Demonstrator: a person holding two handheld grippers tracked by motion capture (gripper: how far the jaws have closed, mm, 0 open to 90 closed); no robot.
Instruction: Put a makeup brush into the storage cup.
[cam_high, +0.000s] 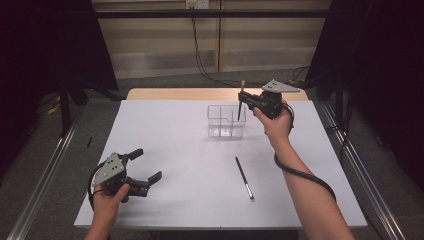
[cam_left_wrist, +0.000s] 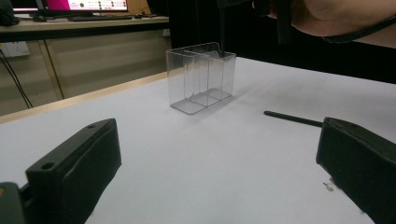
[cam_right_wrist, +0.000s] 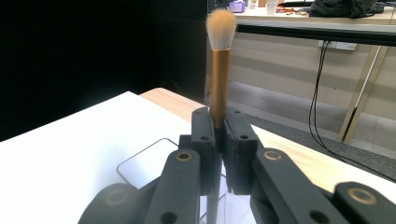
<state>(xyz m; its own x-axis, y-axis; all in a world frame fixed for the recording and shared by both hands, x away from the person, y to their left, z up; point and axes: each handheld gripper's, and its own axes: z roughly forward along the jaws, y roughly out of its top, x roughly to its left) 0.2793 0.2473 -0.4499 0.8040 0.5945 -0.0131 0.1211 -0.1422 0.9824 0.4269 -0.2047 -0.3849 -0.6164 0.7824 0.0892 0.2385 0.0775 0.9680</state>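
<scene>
The step in hand looks like stowing makeup brushes in the clear divided organizer (cam_high: 226, 121), which stands on the far middle of the white counter (cam_high: 165, 130).

The right gripper (cam_high: 243, 104) hangs above the organizer's right end, its fingers (cam_right_wrist: 203, 140) clamped tight on a makeup brush (cam_right_wrist: 219, 70) held upright: pale bristle head on top, copper ferrule just above the grip, dark handle pointing down. In the high view the handle tip (cam_high: 239, 114) seems to be at or just inside the rim of the right-hand compartment; how deep it has gone I cannot tell.

The organizer's compartments look empty apart from that handle tip.

A second, thinner dark brush (cam_high: 244, 178) lies flat on the counter, nearer and a little right of the organizer, well apart from it.

The left gripper (cam_high: 145, 167) rests at the near left of the counter, fingers (cam_left_wrist: 74, 168) spread wide with nothing between them.

The next move, as I judge it, calls for lowering the brush straight down until the handle meets the compartment floor, then letting go without tipping the light container. After that the flat brush would need picking up, an awkward pinch on so slim a handle.
</scene>
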